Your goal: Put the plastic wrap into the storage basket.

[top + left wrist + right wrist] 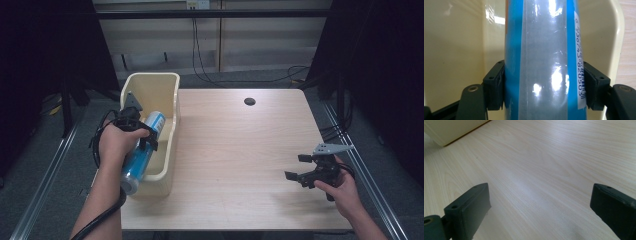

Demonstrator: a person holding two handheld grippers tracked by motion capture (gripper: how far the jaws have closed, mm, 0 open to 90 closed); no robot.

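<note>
Tube: the blue and silver tube (141, 151) lies slanted across the near end of the cream bin (167, 87), its far end inside the bin and its near end sticking out past the bin's front wall.
Left fingers: your left gripper (134, 125) has its fingers (495, 86) pinching the tube from both sides, pads flat against the glossy wrap.
Where you hold it: in the high view the grip sits on the far half of the tube, so the longer near part hangs out past the pads.
Right fingers: your right gripper (306, 170) hovers low over the bare worktop (240, 150) at the near right, fingers (466, 211) spread wide with nothing between them.
How it will handle: the shiny film looks slick, so I'd expect the round body to twist or slide in the pads if you tilt it quickly.
Stiffness: it reads as a rigid cylinder that won't give under the pinch; how heavy it is I can't tell.
Better hold: a grip nearer the middle of its length, square across the body, would likely stop the free end from swinging.
Label: a barcode strip (579, 67) runs along the side next to one pad.
</note>
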